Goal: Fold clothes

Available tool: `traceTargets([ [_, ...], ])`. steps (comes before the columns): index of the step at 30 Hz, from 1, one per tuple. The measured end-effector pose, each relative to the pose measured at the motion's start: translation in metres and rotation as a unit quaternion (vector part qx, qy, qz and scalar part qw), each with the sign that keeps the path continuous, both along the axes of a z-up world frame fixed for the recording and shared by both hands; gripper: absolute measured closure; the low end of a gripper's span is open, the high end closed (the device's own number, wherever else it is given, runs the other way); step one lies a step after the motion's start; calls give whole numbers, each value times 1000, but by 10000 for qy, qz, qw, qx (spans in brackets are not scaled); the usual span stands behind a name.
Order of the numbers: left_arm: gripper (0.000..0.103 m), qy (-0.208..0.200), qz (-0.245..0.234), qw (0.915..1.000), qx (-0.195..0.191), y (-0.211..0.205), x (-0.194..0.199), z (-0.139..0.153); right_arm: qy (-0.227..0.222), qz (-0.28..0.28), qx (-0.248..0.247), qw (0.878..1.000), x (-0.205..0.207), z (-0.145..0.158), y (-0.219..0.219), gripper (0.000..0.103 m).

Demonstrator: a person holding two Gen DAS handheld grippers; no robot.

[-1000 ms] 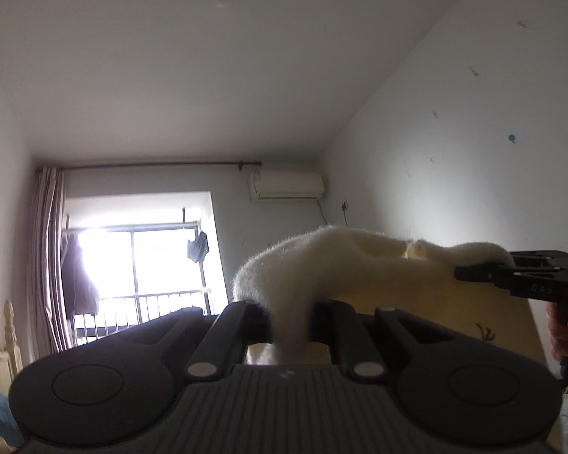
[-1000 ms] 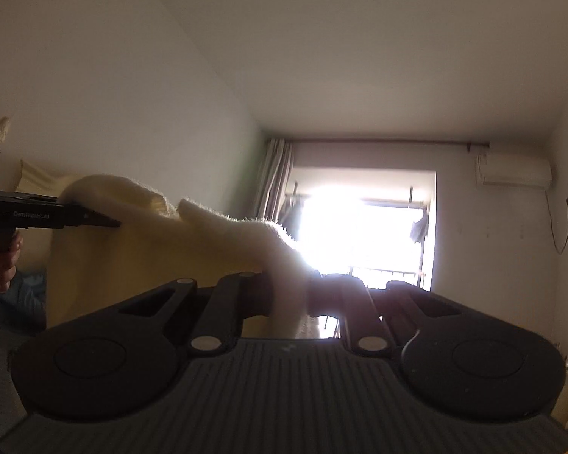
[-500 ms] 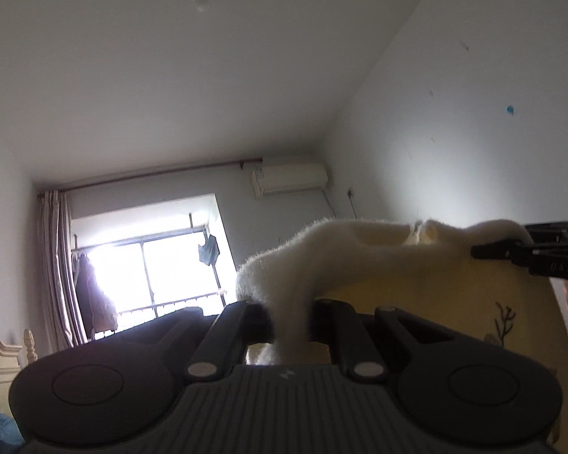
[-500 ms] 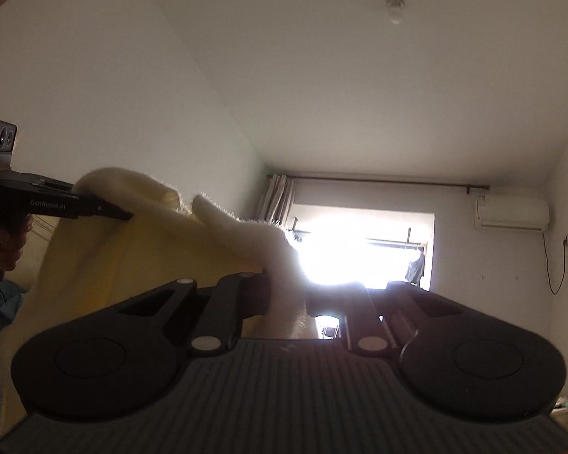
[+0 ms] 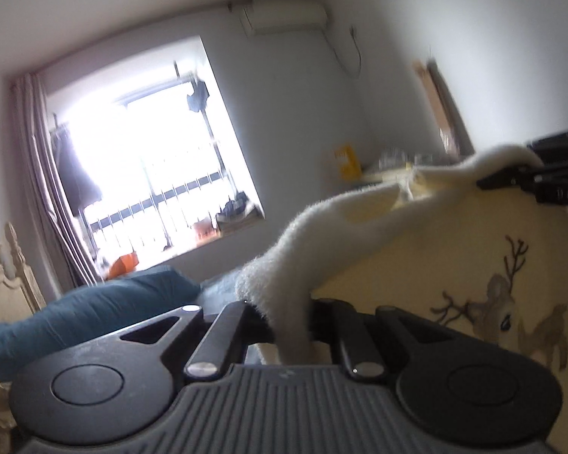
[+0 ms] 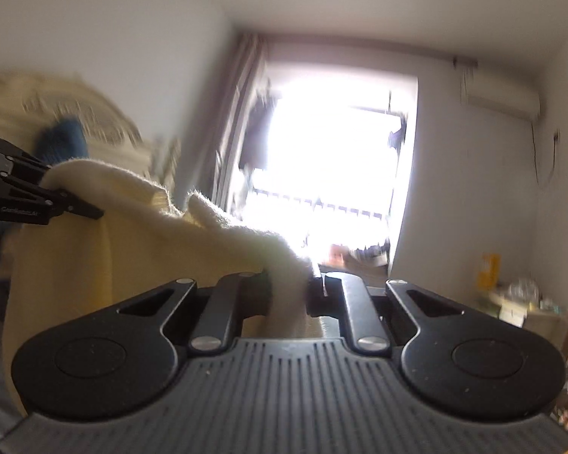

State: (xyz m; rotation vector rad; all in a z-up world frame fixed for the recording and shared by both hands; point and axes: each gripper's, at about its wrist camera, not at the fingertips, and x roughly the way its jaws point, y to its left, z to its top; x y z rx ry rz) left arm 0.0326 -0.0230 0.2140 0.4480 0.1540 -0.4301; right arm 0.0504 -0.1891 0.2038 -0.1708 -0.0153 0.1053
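Aloft, left gripper (image 5: 289, 317) clamped on fuzzy sweater (image 5: 454, 265), right gripper (image 6: 287, 291) likewise.

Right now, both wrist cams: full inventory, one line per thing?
sweater: 1, pale yellow with white fuzzy collar and a deer motif, held up in the air between both grippers
pillow: 1, dark blue, on the bed, lower left in the left view
headboard: 1, cream, far left edge
window: 1, bright, railing outside, back wall
curtain: 1, greyish, left of window
air conditioner: 1, white, high on the wall right of window
yellow box: 1, on a cluttered surface by the right wall
left gripper: black, shut on the collar
right gripper: black, shut on the collar
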Motion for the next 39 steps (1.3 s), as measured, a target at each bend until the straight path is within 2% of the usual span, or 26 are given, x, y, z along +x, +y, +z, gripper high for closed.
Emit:
traceTargets([
  [5,93,528,153,9957,745,-26,62,-112,890,-164,224,9956,81,-84,-10,91],
  [8,92,809,222,9901,1129,-42,95,-165,1427,-247,315,9890,118,-132,-11,91],
  [10,86,1023,262,9851,1359,-34,127,-185,1719,-279,415,9838,132,-158,-12,90],
  [12,70,1162,381,9803,1552,-26,155,-200,2021,-360,562,9771,135,-159,0,88],
  [13,53,1261,439,9778,1616,-22,168,-206,2153,-424,636,9736,142,-161,3,84],
  [14,44,1442,494,9754,1592,-18,179,-208,2284,-487,710,9698,149,-164,5,80],
  [16,41,1819,603,9703,1478,-6,198,-209,2729,-575,964,9555,162,-173,-1,65],
  [18,38,2276,765,9665,905,18,207,-197,3108,-611,1305,9395,172,-181,-8,50],
  [19,36,2485,847,9629,617,28,211,-189,3239,-595,1531,9317,175,-183,-13,46],
  [21,36,2755,926,9568,122,46,213,-173,3189,-494,2157,9216,160,-178,-33,40],
  [25,34,2807,878,9533,-688,87,184,-128,2833,-216,3424,8956,128,-155,-77,24],
  [27,31,2803,814,9509,-1031,106,161,-105,2659,-74,3837,8843,103,-136,-94,23],
  [29,29,2820,681,9488,-1251,122,131,-85,2618,-23,3762,8888,68,-121,-94,23],
  [33,23,2926,217,9491,-1146,145,61,-66,2560,64,3520,9003,-5,-93,-89,23],
  [35,13,2962,-24,9491,-1069,155,24,-69,2529,107,3399,9058,-41,-79,-87,22],
  [38,12,3134,-122,9436,-1057,164,-23,-90,2483,172,3214,9136,-95,-57,-83,16],
  [39,12,3226,-33,9404,-1071,167,-37,-101,2511,123,3107,9166,-111,-62,-77,12],
])
